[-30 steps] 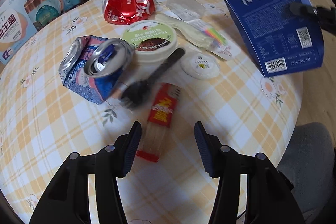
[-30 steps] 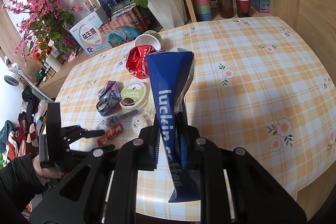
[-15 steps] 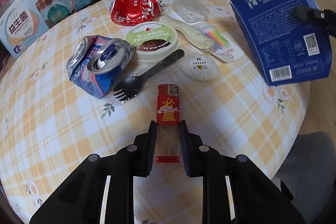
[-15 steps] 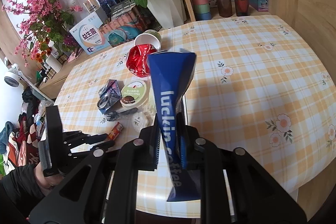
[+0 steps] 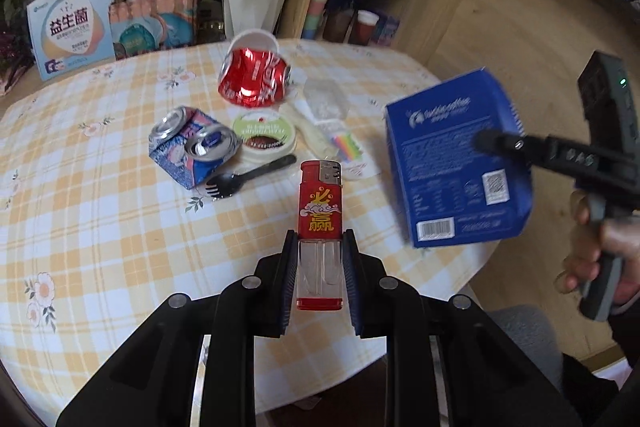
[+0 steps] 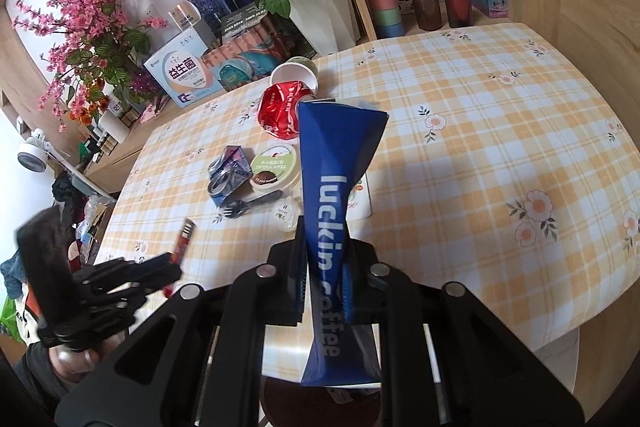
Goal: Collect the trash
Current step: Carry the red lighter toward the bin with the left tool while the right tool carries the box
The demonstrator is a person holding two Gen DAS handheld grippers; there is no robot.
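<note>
Gripping the red lighter by its clear lower half, the left gripper has its two fingers pressed against the lighter's sides, the long axis running straight out along the fingers with the metal cap at the far end. It hangs above the near edge of the table, clear of the checked cloth. The right gripper is clamped on the folded blue coffee bag, held up off the table's right edge; in the left view the bag lies to the right of the lighter, close but apart, so a short sideways carry should bring the two together. A second ago the left jaws stood wide open over the lighter as it lay flat on the cloth; half a second ago they had closed on it; now it is lifted. Left near the table's middle are the crushed red can, blue can, yogurt lid and black fork.
</note>
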